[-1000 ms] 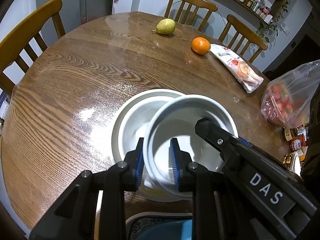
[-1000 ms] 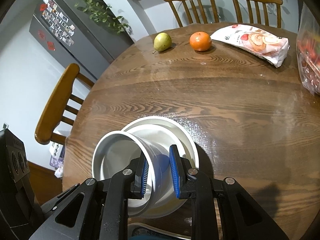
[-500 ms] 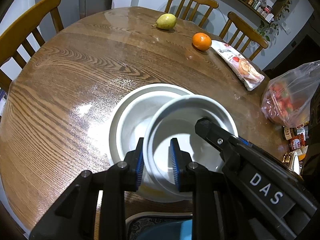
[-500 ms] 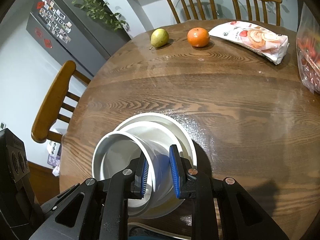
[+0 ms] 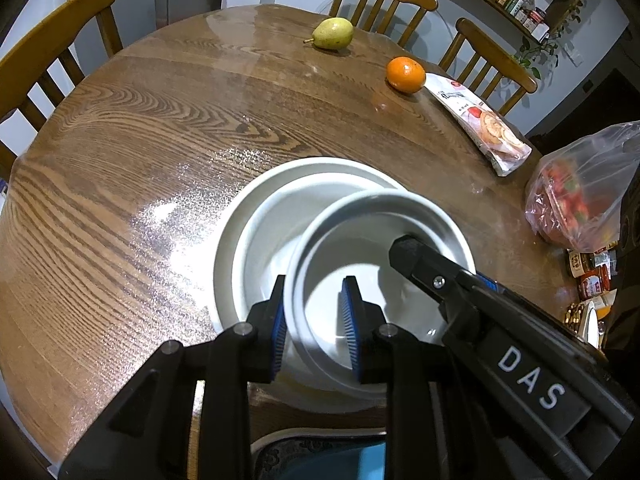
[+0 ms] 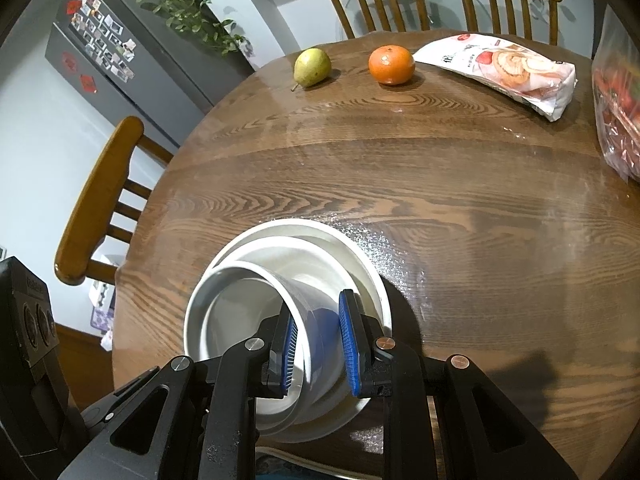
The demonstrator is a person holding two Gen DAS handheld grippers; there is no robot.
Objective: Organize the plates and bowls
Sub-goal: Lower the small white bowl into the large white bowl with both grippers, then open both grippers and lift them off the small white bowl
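Note:
A white bowl (image 5: 372, 240) is held tilted above a larger white plate (image 5: 256, 216) that lies on the round wooden table (image 5: 160, 140). My left gripper (image 5: 316, 324) is shut on the bowl's near rim. My right gripper (image 6: 318, 338) is shut on the bowl's opposite wall (image 6: 248, 308), and its black body crosses the bowl in the left wrist view (image 5: 460, 292). In the right wrist view the plate (image 6: 340, 248) lies under the bowl.
A pear (image 5: 332, 34), an orange (image 5: 405, 74) and a snack packet (image 5: 484, 120) lie at the far side. A plastic bag of red fruit (image 5: 576, 196) sits at the right edge. Wooden chairs (image 6: 96, 196) surround the table. A blue patterned dish (image 5: 320, 456) shows below the grippers.
Both grippers have drawn back and up a little with the bowl. The plate and far objects look further away. The grip is unchanged.

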